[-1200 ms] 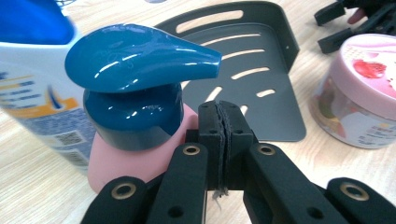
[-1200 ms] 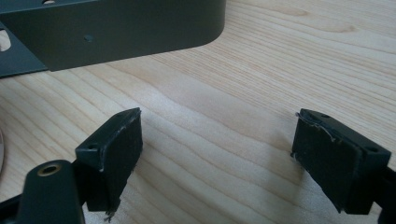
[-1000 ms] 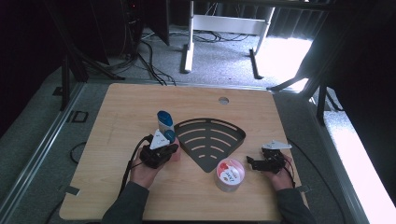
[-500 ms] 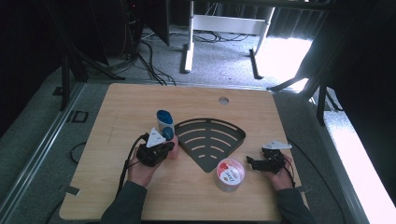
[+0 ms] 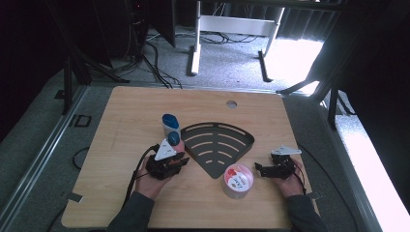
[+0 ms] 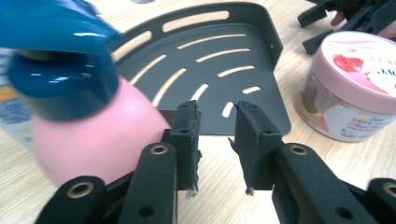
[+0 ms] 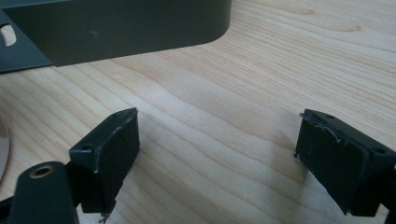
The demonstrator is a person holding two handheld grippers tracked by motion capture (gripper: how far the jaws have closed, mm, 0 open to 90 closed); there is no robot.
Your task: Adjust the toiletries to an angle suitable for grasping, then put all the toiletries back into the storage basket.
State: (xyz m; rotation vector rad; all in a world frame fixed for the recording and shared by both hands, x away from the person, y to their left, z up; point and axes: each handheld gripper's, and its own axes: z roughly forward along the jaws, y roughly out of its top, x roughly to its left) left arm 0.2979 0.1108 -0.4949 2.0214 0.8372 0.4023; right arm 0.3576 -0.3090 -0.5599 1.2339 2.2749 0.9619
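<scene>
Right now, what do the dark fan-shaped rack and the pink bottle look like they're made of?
The dark fan-shaped rack looks like thin sheet metal with a matte dark coating: clean slots, a bent-up rim. The pink bottle looks like smooth matte plastic, and its blue cap is glossy, showing bright reflections. Neither material is certain.

bottle [image 5: 170,126]: left of rack [image 5: 217,145] | jar [image 5: 237,181]: on table [image 5: 121,111], before rack

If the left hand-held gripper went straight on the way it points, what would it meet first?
Probably the near edge of the dark slotted tray, just ahead of the left hand-held gripper; the pink bottle sits beside that line.
</scene>
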